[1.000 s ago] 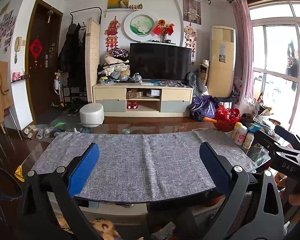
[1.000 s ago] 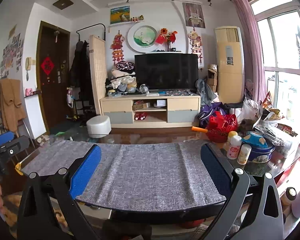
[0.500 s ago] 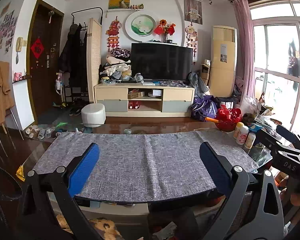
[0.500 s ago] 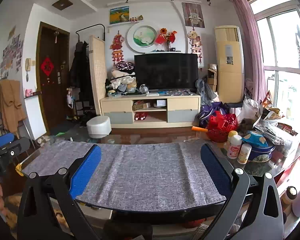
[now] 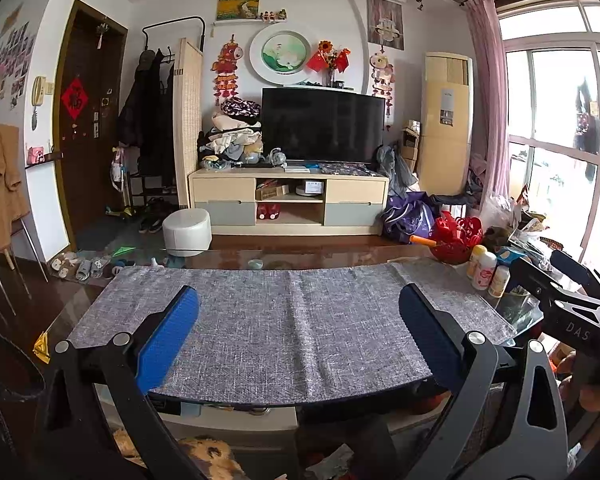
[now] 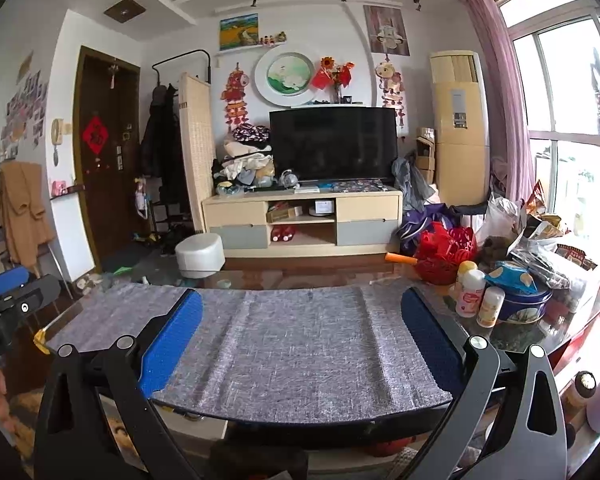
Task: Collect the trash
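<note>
A grey woven mat (image 5: 284,320) covers the glass table (image 5: 340,254), and nothing lies on the mat. My left gripper (image 5: 298,296) hovers open over the mat's near edge, its blue pads wide apart and empty. My right gripper (image 6: 300,300) is open and empty in the same way, further right along the table. Crumpled bags and wrappers (image 6: 540,240) are piled at the table's right end. The right gripper (image 5: 572,292) shows at the right edge of the left wrist view, and the left gripper (image 6: 8,292) at the left edge of the right wrist view.
Three small bottles (image 6: 474,296), a blue biscuit tin (image 6: 522,304) and a red basket (image 6: 446,252) crowd the table's right end. A small cap (image 5: 255,264) sits on the glass beyond the mat. A white stool (image 5: 187,232) and TV cabinet (image 5: 288,204) stand behind.
</note>
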`<act>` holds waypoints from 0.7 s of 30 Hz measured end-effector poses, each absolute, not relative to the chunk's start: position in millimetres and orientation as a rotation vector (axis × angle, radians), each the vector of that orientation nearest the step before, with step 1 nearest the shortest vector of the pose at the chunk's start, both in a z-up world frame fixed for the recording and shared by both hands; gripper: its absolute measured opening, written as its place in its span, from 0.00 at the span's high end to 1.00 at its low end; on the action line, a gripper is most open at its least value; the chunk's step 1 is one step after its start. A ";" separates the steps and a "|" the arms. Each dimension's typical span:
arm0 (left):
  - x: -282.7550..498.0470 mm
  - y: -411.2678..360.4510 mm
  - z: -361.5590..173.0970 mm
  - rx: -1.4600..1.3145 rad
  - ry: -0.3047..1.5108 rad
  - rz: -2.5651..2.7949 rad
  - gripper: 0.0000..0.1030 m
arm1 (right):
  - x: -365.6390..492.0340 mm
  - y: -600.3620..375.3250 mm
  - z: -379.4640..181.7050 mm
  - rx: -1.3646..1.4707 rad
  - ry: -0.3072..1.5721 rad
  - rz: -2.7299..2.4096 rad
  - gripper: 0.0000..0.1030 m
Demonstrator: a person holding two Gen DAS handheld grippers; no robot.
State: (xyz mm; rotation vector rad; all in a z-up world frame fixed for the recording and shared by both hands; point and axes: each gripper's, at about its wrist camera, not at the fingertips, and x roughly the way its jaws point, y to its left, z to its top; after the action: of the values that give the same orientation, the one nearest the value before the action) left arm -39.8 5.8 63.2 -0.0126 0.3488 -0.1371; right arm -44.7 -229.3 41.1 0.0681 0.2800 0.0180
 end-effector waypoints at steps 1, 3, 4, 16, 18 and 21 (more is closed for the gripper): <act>-39.8 5.6 63.3 -0.012 0.349 -0.136 0.08 | -44.9 -229.3 41.4 0.068 0.278 0.018 0.03; -39.8 5.9 63.9 -0.012 0.348 -0.137 0.08 | -45.0 -229.1 41.6 0.069 0.277 0.018 0.03; -39.8 5.9 63.9 -0.012 0.348 -0.137 0.08 | -45.0 -229.0 41.6 0.069 0.276 0.019 0.03; -39.8 5.8 64.3 -0.010 0.347 -0.138 0.08 | -45.2 -228.2 42.3 0.066 0.277 0.017 0.03; -39.8 5.6 64.5 -0.011 0.347 -0.140 0.08 | -45.3 -227.9 42.2 0.069 0.277 0.017 0.03; -40.1 5.7 64.3 -0.011 0.347 -0.138 0.08 | -45.5 -226.9 42.4 0.067 0.280 0.013 0.03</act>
State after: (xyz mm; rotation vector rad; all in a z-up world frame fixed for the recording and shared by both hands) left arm -40.1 5.7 64.3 -0.0107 0.3467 -0.1375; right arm -45.5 -226.9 42.4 0.0674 0.2801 0.0130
